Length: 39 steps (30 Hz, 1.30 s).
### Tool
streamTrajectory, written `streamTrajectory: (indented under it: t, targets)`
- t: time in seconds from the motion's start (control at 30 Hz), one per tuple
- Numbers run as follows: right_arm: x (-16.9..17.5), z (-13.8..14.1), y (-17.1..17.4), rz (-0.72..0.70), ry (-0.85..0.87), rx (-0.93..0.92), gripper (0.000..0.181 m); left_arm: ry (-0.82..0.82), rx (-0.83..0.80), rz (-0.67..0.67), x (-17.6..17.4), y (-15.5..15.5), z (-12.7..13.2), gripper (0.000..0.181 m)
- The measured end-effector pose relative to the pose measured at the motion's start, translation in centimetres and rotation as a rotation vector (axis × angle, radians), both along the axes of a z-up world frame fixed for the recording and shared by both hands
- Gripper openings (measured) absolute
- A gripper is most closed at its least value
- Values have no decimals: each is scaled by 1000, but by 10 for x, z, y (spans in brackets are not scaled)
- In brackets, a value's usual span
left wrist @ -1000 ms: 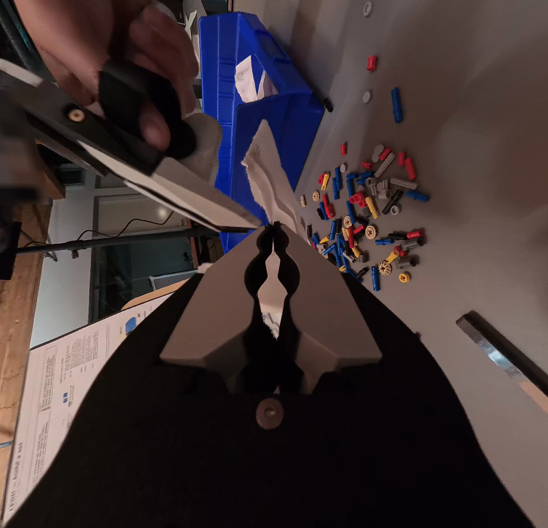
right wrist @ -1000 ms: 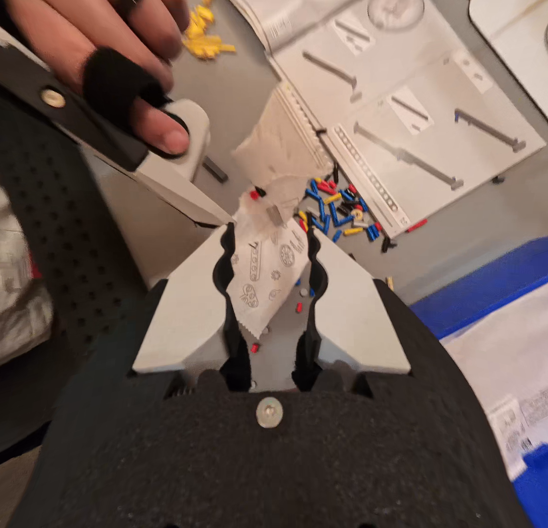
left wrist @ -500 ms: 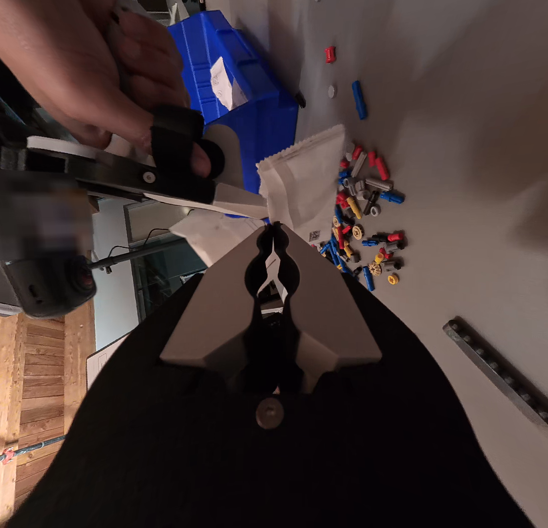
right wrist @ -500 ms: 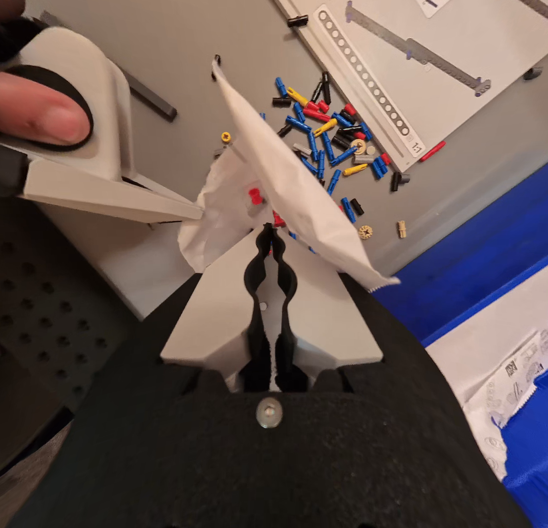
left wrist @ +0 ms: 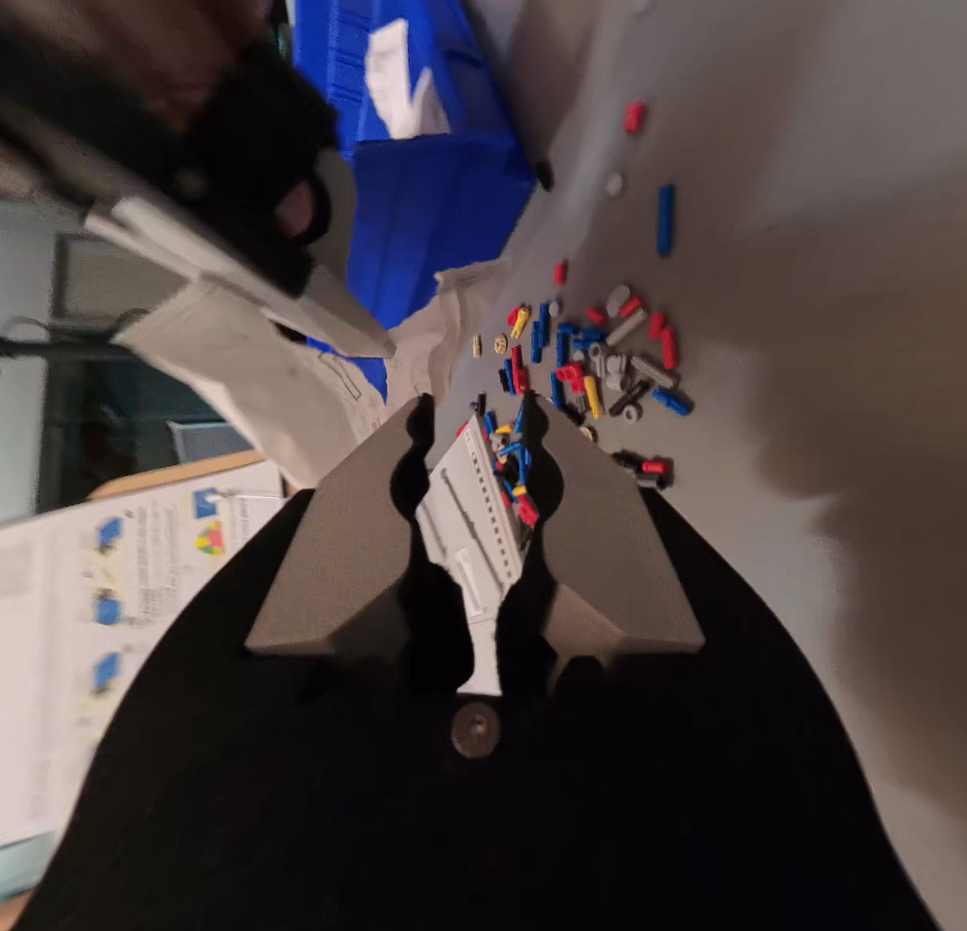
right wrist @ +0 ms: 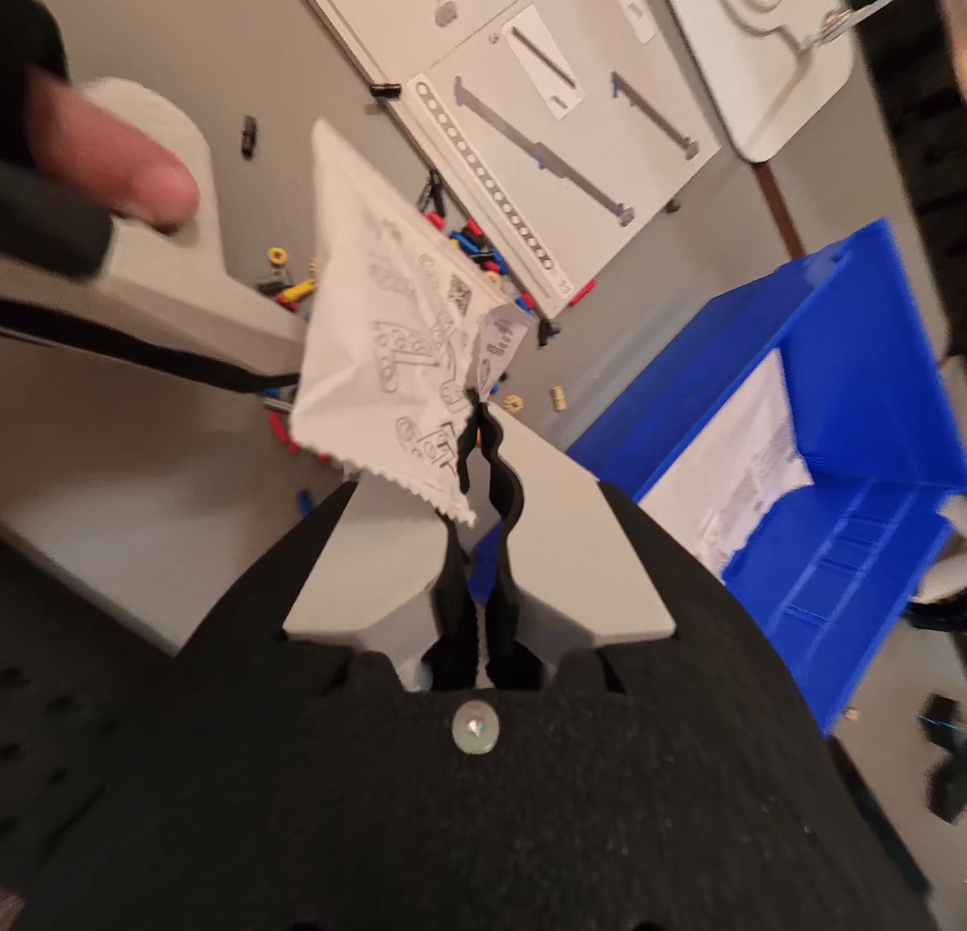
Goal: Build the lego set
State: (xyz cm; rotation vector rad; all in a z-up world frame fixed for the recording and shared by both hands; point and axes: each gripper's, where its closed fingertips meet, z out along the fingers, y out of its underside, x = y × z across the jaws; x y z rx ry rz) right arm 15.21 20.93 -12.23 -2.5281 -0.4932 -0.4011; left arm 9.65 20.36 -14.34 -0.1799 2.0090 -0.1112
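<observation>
Since half a second ago, the left gripper (left wrist: 476, 401) has let go of the white paper bag (right wrist: 387, 330); its jaws now stand apart with nothing between them, and through the gap show the instruction booklet (left wrist: 471, 508) and a few loose pieces. Right gripper (right wrist: 479, 409): jaws pressed together on the bag's torn near-right corner, holding it above the grey table (right wrist: 157, 487), as it was half a second ago. In the right wrist view the left gripper's fingertips (right wrist: 272, 330) lie against the bag's left edge; whether they touch it cannot be told.

Task pieces: small Lego pins and connectors (left wrist: 591, 362) in red, blue, yellow, grey and black lie scattered on the table, partly behind the bag. A few tan pieces (right wrist: 515, 403) lie just beyond the right gripper's tips.

Surroundings: the open booklet (right wrist: 549, 137) lies far on the table; a blue bin (right wrist: 863, 435) with white paper in it stands at right. Both views are motion-blurred.
</observation>
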Motion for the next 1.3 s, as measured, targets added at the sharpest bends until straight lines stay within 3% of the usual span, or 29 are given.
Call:
streamTrajectory:
  t: [0.17, 0.23, 0.37, 0.47, 0.57, 0.67, 0.8, 0.93, 1.03, 1.17, 1.3]
  targets:
    - [20, 24, 5, -18, -164, 151, 0, 102, -585, 33, -13, -4, 33, 47]
    - [27, 37, 8, -50, -230, 261, 0, 221, -902, 107, -13, 3, 38, 48]
    - [23, 63, 20, -101, -321, 475, 0, 510, -1464, 201, -1, 0, 42, 69]
    - [13, 82, 29, -151, -348, 645, 0, 530, -1735, 180, 15, 4, 61, 68]
    - [3, 89, 35, -189, -308, 758, 0, 418, -1886, 136, 27, 20, 82, 53]
    - [-5, 88, 38, -205, -202, 832, 0, 299, -1891, 160, 35, 38, 85, 31]
    - [-6, 78, 38, -214, -135, 831, 0, 230, -1689, 218, 40, 50, 70, 1]
    - [-10, 73, 32, -147, -81, 836, 0, 75, -1344, 192, 47, 69, 61, 0]
    - [-8, 63, 28, -108, -51, 795, 0, 62, -1257, 133, 48, 66, 61, 0]
    - [0, 58, 20, -46, -163, 757, 0, 11, -1076, 32, 54, 67, 64, 0]
    - [3, 53, 16, 52, -401, 676, 0, 46, -1054, -98, 62, 58, 59, 0]
